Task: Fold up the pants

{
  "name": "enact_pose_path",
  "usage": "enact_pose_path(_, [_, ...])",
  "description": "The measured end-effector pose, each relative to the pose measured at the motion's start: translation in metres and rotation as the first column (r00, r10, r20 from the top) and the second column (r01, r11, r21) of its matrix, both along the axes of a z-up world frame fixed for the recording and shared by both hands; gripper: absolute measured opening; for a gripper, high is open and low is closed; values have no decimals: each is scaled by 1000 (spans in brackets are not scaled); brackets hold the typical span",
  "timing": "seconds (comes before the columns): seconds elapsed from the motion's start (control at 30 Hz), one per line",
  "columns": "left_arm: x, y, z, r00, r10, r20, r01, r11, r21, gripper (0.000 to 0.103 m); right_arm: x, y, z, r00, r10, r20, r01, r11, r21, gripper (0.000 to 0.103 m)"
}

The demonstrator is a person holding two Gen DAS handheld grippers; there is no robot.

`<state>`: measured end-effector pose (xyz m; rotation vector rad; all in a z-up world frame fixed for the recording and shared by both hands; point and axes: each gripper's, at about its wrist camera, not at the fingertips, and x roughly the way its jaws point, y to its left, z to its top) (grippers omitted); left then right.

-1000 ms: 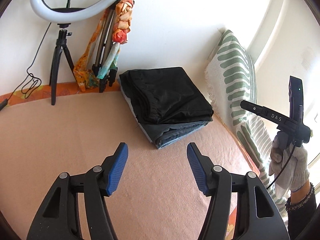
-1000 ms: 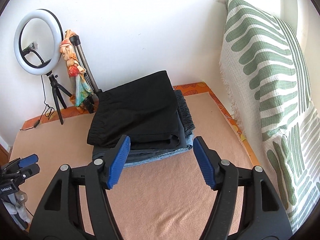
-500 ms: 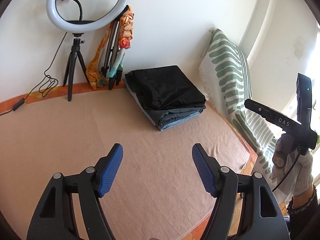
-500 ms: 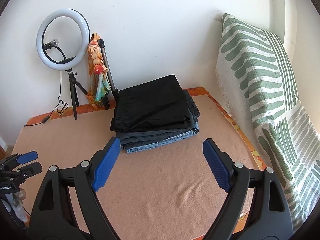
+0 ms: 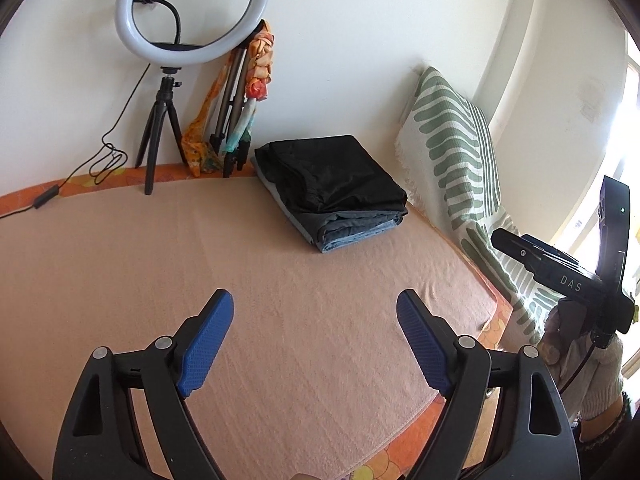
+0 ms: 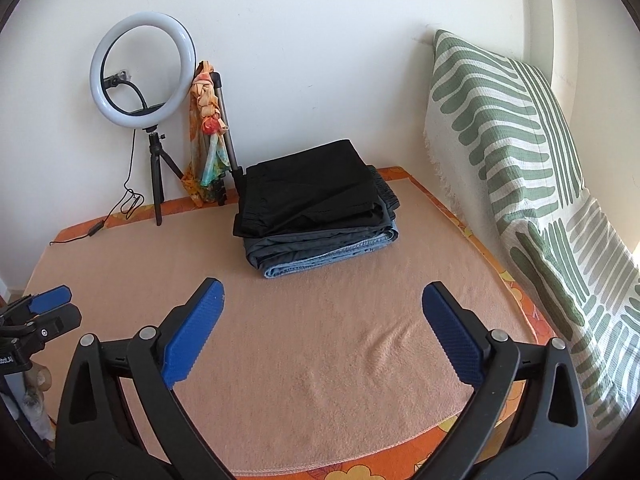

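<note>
My left claw [image 5: 314,340] and right claw [image 6: 322,332] have just been opening, released, nothing between them. The folded pants [image 6: 312,204] top the stack well ahead of both. Best I retreat level, clear of that stack.

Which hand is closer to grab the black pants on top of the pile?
Probably the right gripper: the folded black pants sit almost straight ahead of its open jaws. From the left gripper they lie farther off, toward the right. Both are empty.
</note>
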<state>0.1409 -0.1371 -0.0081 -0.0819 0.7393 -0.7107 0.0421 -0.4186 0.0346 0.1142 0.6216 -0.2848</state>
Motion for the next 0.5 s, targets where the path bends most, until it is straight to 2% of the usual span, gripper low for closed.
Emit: enact_pose_path(0.5, [-5,-2,-6,996,8,90,-14,997,70,84,1,12,-22,1000,13,12,-13,999,-39,103])
